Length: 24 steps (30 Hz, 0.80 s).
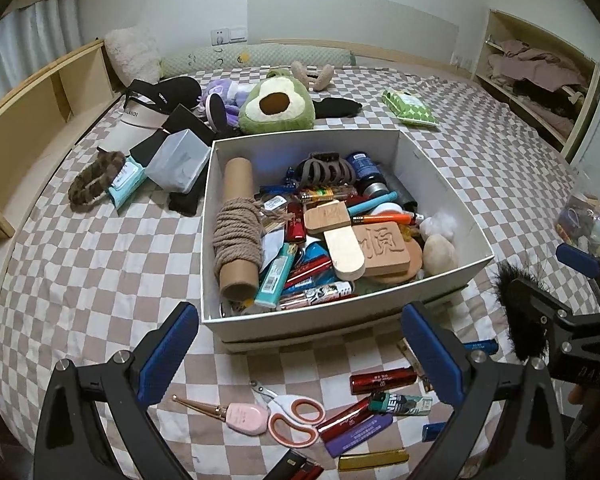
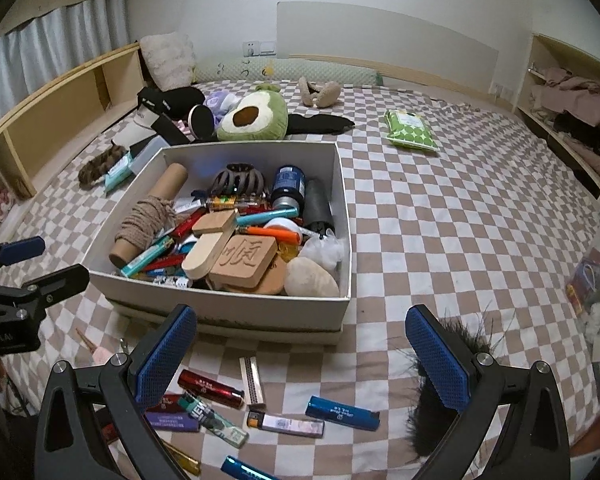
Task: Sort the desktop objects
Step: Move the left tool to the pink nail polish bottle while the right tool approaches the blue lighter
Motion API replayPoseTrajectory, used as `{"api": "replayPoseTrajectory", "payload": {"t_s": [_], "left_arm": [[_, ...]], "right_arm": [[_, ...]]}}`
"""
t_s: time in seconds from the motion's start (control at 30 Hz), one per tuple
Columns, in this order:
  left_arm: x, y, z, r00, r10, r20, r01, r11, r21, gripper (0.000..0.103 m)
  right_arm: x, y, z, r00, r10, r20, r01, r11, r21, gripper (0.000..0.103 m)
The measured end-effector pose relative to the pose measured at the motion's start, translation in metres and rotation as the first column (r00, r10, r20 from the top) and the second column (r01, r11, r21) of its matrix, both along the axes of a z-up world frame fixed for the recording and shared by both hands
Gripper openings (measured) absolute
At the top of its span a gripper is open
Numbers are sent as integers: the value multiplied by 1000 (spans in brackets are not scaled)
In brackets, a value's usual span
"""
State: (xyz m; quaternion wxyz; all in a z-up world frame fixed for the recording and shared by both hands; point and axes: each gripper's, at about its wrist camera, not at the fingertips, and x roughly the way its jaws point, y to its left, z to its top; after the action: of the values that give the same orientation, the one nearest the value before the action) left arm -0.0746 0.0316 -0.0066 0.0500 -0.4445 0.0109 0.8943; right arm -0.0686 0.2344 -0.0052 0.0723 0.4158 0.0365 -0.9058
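Note:
A white box on a checkered bed holds many small items: a cardboard tube wound with rope, a carved wooden block, a hair claw, lighters and pens. Loose items lie in front of it: scissors, a red lighter, a blue lighter, a pink tool. My left gripper is open and empty above them. My right gripper is open and empty; a black furry thing lies by its right finger.
An avocado plush, a cap, a clear container, a wipes pack and a green packet lie on the bed behind the box. Wooden shelves flank the bed. A clear bag of items sits at the right.

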Motion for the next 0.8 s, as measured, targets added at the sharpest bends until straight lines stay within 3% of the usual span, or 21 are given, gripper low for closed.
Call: {"api": "replayPoseTrajectory", "payload": {"t_s": [0.5, 0.8], "left_arm": [[12, -15, -14, 1000, -8, 31, 8, 1000, -3, 102], [29, -18, -33, 995, -72, 75, 77, 995, -60, 102]], "right_arm": [[15, 9, -12, 996, 50, 67, -49, 999, -15, 103], [28, 10, -26, 990, 91, 107, -92, 996, 5, 103]]}}
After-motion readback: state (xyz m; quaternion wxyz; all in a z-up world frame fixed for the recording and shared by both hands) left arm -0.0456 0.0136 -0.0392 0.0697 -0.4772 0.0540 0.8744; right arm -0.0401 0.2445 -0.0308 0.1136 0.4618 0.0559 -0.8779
